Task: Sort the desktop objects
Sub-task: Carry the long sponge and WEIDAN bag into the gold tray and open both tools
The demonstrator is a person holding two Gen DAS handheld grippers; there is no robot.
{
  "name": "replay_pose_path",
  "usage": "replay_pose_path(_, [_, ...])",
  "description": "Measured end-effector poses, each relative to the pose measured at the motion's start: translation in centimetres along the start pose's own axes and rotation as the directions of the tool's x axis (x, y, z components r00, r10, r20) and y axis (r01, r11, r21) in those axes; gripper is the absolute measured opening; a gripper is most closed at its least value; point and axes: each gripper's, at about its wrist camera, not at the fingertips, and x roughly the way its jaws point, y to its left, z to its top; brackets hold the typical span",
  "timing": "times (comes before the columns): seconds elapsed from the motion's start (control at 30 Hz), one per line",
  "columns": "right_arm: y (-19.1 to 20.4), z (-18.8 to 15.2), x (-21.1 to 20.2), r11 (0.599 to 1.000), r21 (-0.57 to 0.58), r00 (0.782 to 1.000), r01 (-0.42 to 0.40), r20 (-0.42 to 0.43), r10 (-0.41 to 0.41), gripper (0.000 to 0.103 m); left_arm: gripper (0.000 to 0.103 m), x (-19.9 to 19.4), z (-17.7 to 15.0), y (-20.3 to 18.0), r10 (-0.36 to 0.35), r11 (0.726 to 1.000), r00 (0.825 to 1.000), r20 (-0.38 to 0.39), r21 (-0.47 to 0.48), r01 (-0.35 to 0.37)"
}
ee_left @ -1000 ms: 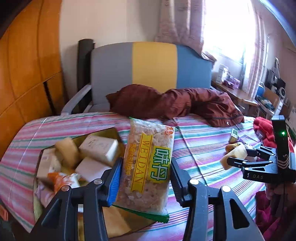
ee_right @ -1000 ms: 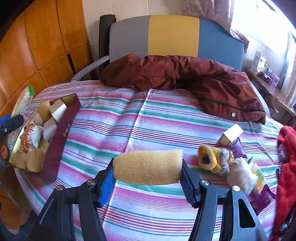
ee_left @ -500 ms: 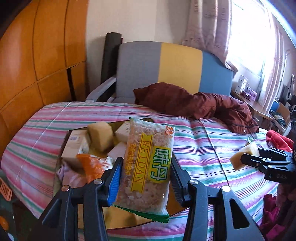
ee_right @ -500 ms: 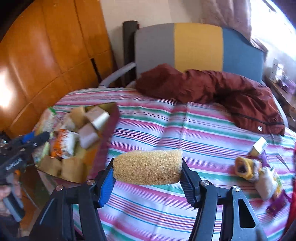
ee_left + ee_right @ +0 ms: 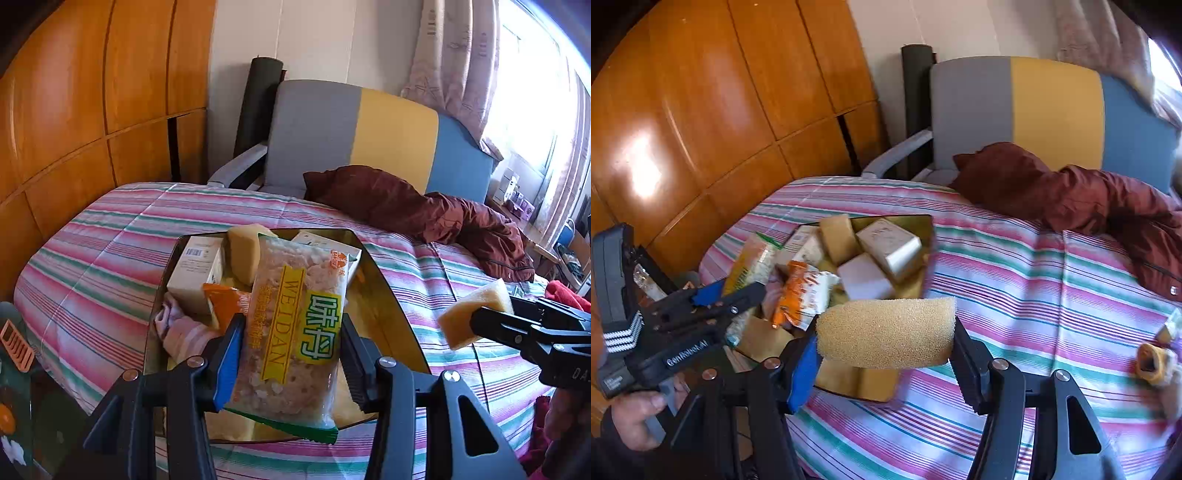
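Note:
My left gripper [image 5: 291, 354] is shut on a clear snack bag [image 5: 295, 332] with a yellow and green label, held over the near end of a gold-lined box [image 5: 384, 295]. The box holds white cartons [image 5: 195, 266], a yellow sponge [image 5: 243, 251] and an orange packet [image 5: 225, 302]. My right gripper [image 5: 886, 354] is shut on a yellow sponge [image 5: 886, 332], just above the box's near right corner [image 5: 875, 384]. In the left wrist view the right gripper [image 5: 495, 325] comes in from the right with the sponge [image 5: 472, 314]. In the right wrist view the left gripper [image 5: 713, 299] is at the left.
The box sits on a striped cloth [image 5: 110, 251] over a round table. A maroon jacket [image 5: 424, 210] lies at the back, before a grey, yellow and blue chair [image 5: 369, 133]. A yellow soft toy [image 5: 1152, 362] lies at the right. Wooden panels [image 5: 720, 110] stand left.
Both grippers have moved left toward the box with their loads. The right gripper with the sponge has come from mid-table to the box's near corner. Both grips are unchanged.

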Motion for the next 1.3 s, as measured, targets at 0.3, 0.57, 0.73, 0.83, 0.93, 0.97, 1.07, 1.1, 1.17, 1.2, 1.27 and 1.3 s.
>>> replay_pose_path(0.3, [2.4,0.6,1.7,0.999,-0.028,0.999,-0.038,-0.006,0.038,0.064,0.049,1.0,0.3,0.6,0.002,1.000,1.000,-0.009,-0.010,-0.002])
replay_pose_path(0.57, [2.7,0.7,2.8,0.998,-0.037,0.999,-0.041,-0.019,0.040,0.064,0.049,2.2,1.4,0.5,0.012,1.000,1.000,-0.002,-0.003,-0.012])
replay_pose_path(0.73, [2.5,0.9,3.7,0.999,-0.032,0.999,-0.044,-0.028,0.043,0.066,0.049,2.8,2.0,0.3,0.017,1.000,1.000,0.002,0.001,-0.017])
replay_pose_path(0.83, [2.6,0.8,4.1,0.998,-0.040,0.999,-0.043,-0.034,0.041,0.066,0.049,3.1,2.3,0.1,0.017,1.000,1.000,-0.001,0.003,-0.017])
replay_pose_path(0.93, [2.5,0.7,4.4,0.998,-0.039,0.998,-0.044,-0.038,0.043,0.066,0.052,3.5,2.4,0.1,0.020,1.000,1.000,-0.012,-0.002,-0.020])
replay_pose_path(0.97, [2.4,0.6,4.6,0.998,-0.037,0.998,-0.043,-0.040,0.041,0.066,0.053,3.5,2.4,0.1,0.021,1.000,1.000,-0.009,-0.007,-0.021])
replay_pose_path(1.07, [2.3,0.5,4.9,0.999,-0.029,0.998,-0.037,-0.046,0.036,0.067,0.058,3.4,2.5,0.2,0.035,0.999,0.999,0.000,-0.008,-0.035])
replay_pose_path(1.1, [2.2,0.4,5.0,0.999,-0.025,0.998,-0.034,-0.049,0.033,0.069,0.058,3.4,2.5,0.2,0.036,0.999,0.999,-0.001,-0.011,-0.036])
replay_pose_path(1.17, [2.1,0.2,5.2,0.999,-0.017,0.998,-0.034,-0.052,0.033,0.070,0.058,3.2,2.5,0.2,0.039,0.999,0.999,0.002,-0.010,-0.039])
replay_pose_path(1.2, [2.0,0.1,5.2,0.999,-0.015,0.998,-0.035,-0.054,0.034,0.070,0.058,3.0,2.5,0.1,0.039,0.999,0.999,0.003,-0.008,-0.039])
replay_pose_path(1.27, [2.1,0.0,5.2,0.999,-0.013,0.998,-0.036,-0.057,0.035,0.072,0.058,2.7,2.4,0.1,0.037,0.999,0.999,0.005,-0.007,-0.037])
replay_pose_path(1.3, [2.1,-0.1,5.2,0.999,-0.012,0.998,-0.039,-0.055,0.038,0.074,0.059,2.6,2.3,0.0,0.038,0.999,0.999,0.005,-0.007,-0.038])
